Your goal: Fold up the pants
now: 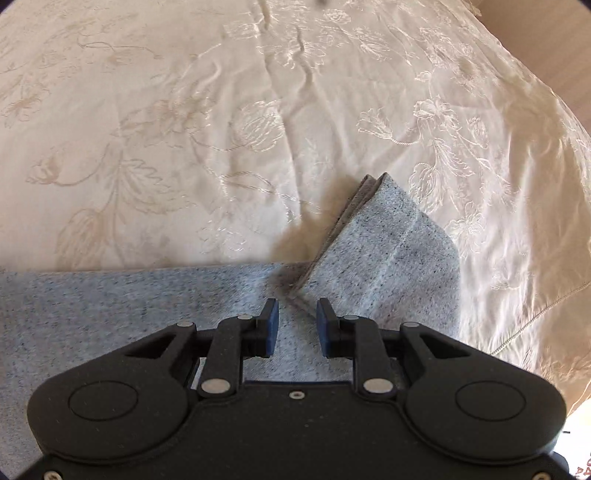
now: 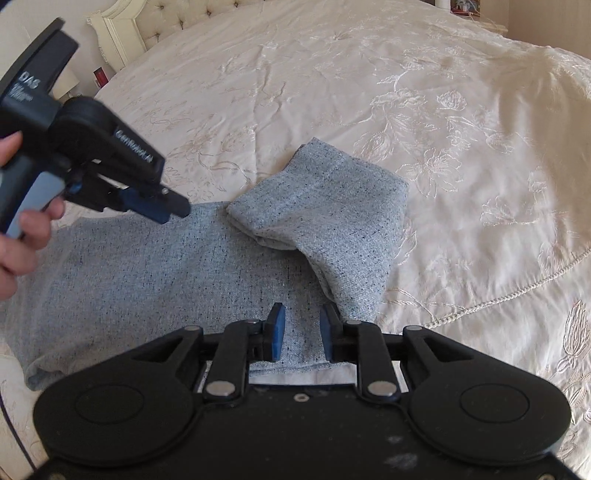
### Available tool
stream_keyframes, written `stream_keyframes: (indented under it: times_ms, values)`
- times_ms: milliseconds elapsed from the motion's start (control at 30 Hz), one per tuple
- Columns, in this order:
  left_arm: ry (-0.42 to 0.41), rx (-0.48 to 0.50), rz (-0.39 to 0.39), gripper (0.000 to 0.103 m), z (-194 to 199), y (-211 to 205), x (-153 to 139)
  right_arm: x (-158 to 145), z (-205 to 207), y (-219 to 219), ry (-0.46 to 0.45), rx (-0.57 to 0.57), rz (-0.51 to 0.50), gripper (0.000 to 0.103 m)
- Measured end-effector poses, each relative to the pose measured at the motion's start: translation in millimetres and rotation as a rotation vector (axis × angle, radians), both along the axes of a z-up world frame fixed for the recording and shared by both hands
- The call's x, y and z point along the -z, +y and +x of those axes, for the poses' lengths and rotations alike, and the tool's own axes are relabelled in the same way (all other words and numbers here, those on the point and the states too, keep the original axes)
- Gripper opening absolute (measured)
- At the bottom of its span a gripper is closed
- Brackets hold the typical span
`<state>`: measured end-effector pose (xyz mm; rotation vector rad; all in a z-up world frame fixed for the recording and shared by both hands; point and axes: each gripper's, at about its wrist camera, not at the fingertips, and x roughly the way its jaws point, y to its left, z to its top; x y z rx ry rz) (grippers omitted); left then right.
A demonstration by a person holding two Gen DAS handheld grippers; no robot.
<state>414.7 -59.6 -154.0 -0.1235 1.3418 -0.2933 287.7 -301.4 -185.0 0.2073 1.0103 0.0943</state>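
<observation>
Light grey-blue speckled pants (image 2: 147, 266) lie flat across the bed, with one end folded back over itself into a thick flap (image 2: 325, 199). My right gripper (image 2: 303, 321) hovers over the near edge of the pants just below that flap, open, its blue pads apart with only fabric underneath. A hand holds my left gripper (image 2: 173, 212) above the far edge of the pants, to the flap's left. In the left wrist view the left gripper (image 1: 297, 314) is open over the pants (image 1: 110, 314), with the flap's hemmed edge (image 1: 388, 251) just ahead of its pads.
A cream embroidered bedspread (image 2: 443, 110) covers the whole bed around the pants. A tufted headboard (image 2: 122, 33) stands at the far left. A corded seam (image 2: 480, 302) marks where the bedspread drops off on the right.
</observation>
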Motion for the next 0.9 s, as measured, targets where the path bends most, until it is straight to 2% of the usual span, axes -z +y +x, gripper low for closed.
stream_keyframes:
  times_ms: [100, 233, 400, 500, 567, 667, 700, 733, 900]
  values:
    - [0.014, -0.001, 0.052, 0.044, 9, -18, 14, 1, 2, -12, 0.002, -0.002, 0.024, 0.023]
    - [0.059, -0.021, 0.099, 0.045, 16, -26, 35, 1, 7, -27, -0.001, 0.004, 0.051, 0.023]
    - [0.073, -0.075, 0.061, 0.046, 17, -22, 41, 1, 10, -40, -0.008, 0.015, 0.077, 0.024]
    - [0.080, -0.087, 0.024, 0.053, 19, -18, 42, 1, 13, -44, -0.003, 0.027, 0.097, 0.025]
    - [0.080, -0.082, -0.004, 0.054, 18, -19, 42, 3, 15, -45, -0.001, 0.031, 0.107, 0.025]
    - [0.071, -0.081, -0.016, 0.046, 16, -23, 38, 4, 16, -46, 0.001, 0.035, 0.116, 0.025]
    - [0.059, -0.078, -0.018, 0.029, 15, -25, 36, 3, 16, -46, 0.001, 0.038, 0.119, 0.025]
    - [0.050, -0.079, -0.015, 0.019, 13, -27, 33, 3, 16, -47, 0.001, 0.039, 0.122, 0.025]
    - [-0.005, -0.086, -0.033, 0.012, -1, -29, 9, 3, 14, -51, -0.003, 0.054, 0.128, 0.025]
